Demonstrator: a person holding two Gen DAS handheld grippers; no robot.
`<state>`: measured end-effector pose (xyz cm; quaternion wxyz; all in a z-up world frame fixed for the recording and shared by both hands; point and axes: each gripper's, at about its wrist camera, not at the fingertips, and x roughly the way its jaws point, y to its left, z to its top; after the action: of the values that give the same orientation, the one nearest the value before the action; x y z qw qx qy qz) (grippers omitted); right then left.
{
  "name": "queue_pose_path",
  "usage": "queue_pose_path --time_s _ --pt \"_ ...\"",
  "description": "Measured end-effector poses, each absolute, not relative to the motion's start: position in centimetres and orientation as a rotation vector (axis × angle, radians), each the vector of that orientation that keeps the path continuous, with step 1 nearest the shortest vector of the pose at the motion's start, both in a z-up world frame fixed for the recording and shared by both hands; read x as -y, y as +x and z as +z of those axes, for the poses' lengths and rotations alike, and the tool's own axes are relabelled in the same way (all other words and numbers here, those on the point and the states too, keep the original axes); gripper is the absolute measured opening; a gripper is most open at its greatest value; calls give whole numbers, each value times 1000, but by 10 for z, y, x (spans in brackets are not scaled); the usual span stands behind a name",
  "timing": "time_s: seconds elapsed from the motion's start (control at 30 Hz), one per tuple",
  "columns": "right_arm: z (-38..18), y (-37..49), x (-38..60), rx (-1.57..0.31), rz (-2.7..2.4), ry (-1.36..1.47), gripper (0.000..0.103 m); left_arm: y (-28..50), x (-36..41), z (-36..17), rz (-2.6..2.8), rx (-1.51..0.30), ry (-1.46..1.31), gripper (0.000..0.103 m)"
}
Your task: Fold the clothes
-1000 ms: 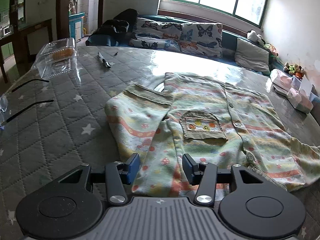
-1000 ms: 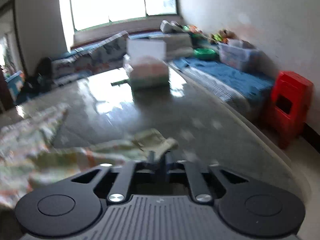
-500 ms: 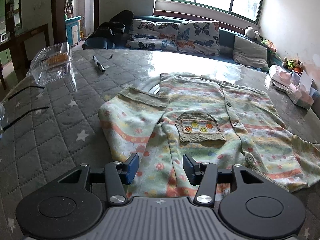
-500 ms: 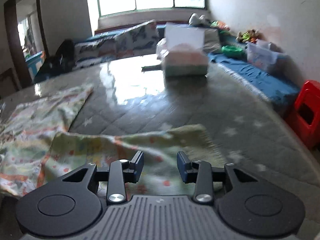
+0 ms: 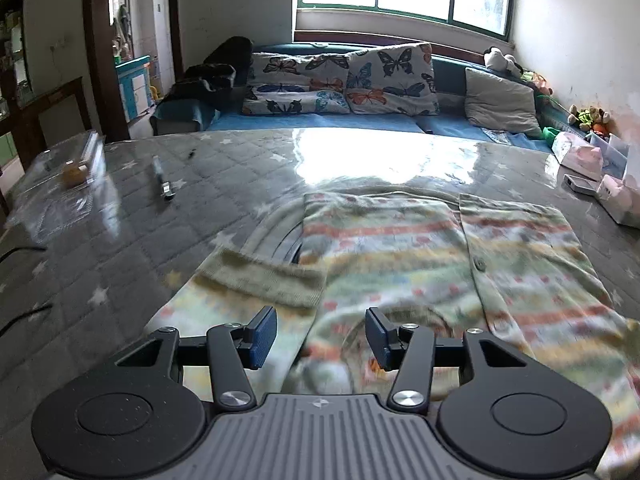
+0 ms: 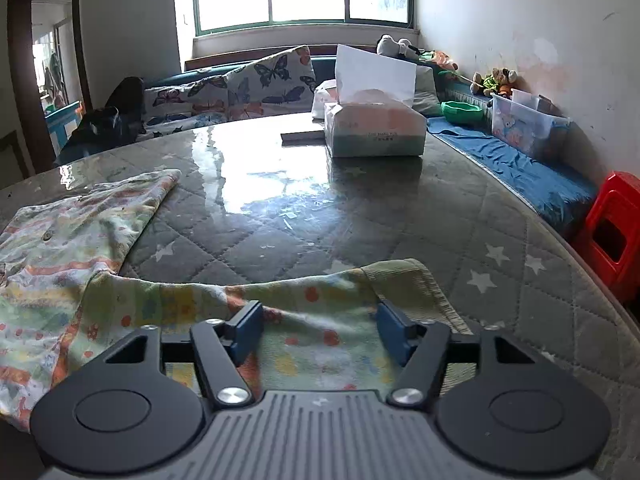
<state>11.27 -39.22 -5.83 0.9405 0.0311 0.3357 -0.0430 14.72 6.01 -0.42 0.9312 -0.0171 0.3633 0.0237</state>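
**Helper:** Start at your left. What worries you?

**Me:** The cardigan lies flat on the quilted table, buttons up, one sleeve already folded in along its left side. My left claw hovers over that sleeve's cuff with its blue pads standing apart and nothing between them. If I bite down there carelessly, I judge I could take the sleeve and the body layer under it together, and the fold would drag out of line.

**Helper:** The marker?

**Me:** The pen is well apart on the far left; I doubt it matters.

**Helper:** And the right?

**Me:** My right claw is opening, its pads standing apart above the other sleeve, which lies stretched toward the table's edge. No cloth is pinched. The cuff sits near that edge, so a sloppy pull might slide it off. The tissue box is well clear.
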Motion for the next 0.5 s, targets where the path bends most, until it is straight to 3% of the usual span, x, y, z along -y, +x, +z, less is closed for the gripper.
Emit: queue_pose_path --time_s 0.23,0.33,0.4,0.5 --pt "-60 114 388 -677 -80 61 80 183 -59 -27 103 -788 -5 48" --pt "-60 114 387 -678 -76 61 82 186 -60 -32 115 -777 14 41" --pt "-60 114 387 -679 -75 59 83 186 -61 -32 125 -767 26 20" --pt "-60 114 387 -679 -73 58 83 182 -72 -26 121 -755 -21 8"
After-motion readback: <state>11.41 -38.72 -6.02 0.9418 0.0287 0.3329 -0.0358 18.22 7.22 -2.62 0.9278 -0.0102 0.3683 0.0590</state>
